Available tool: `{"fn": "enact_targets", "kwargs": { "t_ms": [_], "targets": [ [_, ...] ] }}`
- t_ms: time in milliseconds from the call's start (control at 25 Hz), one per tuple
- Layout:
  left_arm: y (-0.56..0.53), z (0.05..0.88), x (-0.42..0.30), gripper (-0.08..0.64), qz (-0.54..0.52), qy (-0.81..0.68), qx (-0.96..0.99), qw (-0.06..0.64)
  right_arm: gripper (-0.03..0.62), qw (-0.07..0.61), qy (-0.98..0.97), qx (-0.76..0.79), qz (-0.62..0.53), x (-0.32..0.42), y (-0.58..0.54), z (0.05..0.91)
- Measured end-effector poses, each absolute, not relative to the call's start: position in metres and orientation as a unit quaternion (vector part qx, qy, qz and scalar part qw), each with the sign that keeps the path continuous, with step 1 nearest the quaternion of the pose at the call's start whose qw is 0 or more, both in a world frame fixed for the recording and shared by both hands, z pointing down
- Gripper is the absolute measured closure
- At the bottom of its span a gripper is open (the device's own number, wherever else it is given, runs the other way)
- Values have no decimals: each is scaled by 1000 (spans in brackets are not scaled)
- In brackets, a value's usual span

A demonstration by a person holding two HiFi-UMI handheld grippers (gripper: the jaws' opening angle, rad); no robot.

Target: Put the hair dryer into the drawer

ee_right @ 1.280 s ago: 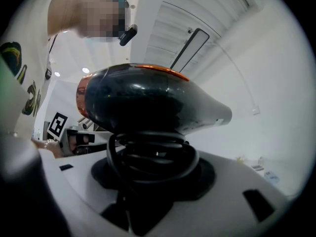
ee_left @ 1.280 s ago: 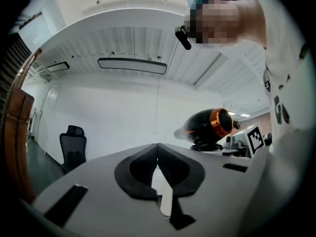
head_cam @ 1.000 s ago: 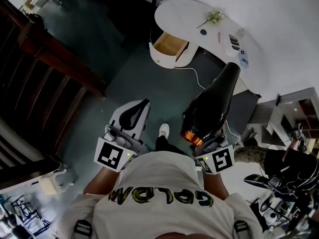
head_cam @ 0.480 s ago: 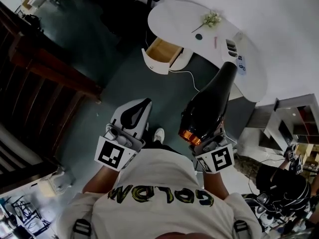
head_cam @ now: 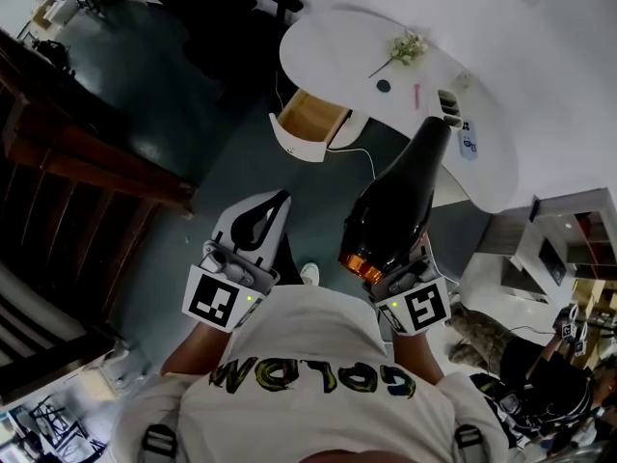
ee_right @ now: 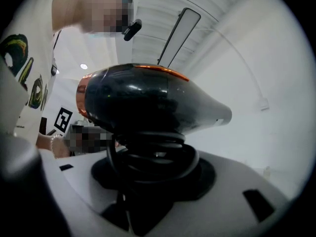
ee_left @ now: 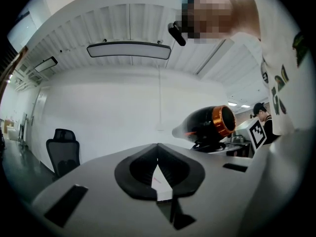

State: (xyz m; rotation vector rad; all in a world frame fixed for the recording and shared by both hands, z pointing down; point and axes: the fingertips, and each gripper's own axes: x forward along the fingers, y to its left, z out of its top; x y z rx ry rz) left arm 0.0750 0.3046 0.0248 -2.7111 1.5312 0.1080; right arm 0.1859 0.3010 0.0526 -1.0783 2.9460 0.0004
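Only partly legible print: yellow-edged dark lettering across white cotton T-shirt (head_cam: pixel 308 379), upside down, roughly "GOLD…".

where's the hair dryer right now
Head view, right of centre: the hair dryer is clamped in the right gripper, nozzle toward the white desk with the open drawer.

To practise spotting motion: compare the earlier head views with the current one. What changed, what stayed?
The person stepped toward the desk: it and its open drawer now sit lower and nearer in the head view. Nothing was grasped or released. The right gripper still holds the hair dryer; the left gripper stays shut, empty.
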Motion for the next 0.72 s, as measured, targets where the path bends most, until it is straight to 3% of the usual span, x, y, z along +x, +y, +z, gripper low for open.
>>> {"fn": "enact_targets", "kwargs": {
  "t_ms": [720],
  "targets": [
    [76, 33, -70, 549, 44, 481, -875, -1, 351, -19, 939, -344, -5, 43, 72, 58]
  ]
}}
